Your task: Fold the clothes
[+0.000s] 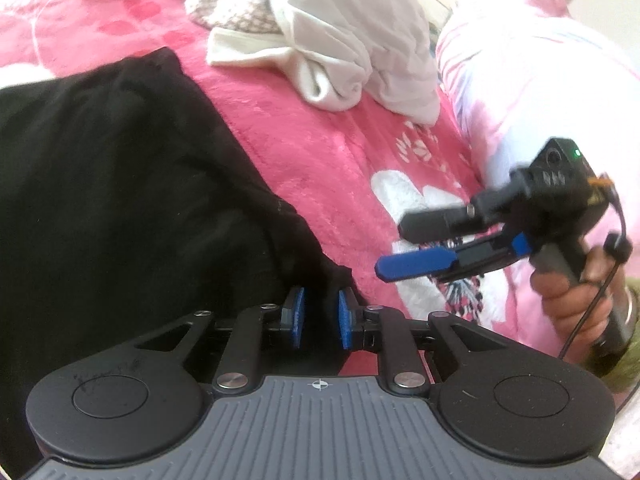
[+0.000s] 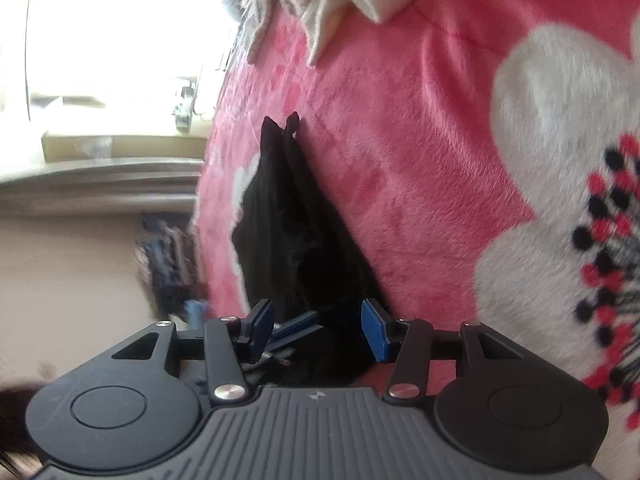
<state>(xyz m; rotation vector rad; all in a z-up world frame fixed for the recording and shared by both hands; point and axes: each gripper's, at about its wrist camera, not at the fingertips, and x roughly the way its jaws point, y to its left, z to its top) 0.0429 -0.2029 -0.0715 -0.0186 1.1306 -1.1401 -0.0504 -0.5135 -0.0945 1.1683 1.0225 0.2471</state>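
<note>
Black garment (image 1: 120, 184) edge sits between the left gripper (image 1: 320, 322) fingers, narrowly parted, grip uncertain; the right gripper (image 2: 318, 330) gapes half-wide, empty. Folding underway; next, clamp and carry across the bed (image 1: 340, 152).

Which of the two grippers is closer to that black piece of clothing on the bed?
Left. The left gripper sits right at the black garment, with its corner between the blue pads. The right gripper hovers over the pink blanket, apart from the garment's edge.

I am in a home bedroom: a pink flowered fleece blanket (image 1: 340, 152) covers the bed, with loose white clothes (image 1: 352, 48) heaped at its far side.
</note>
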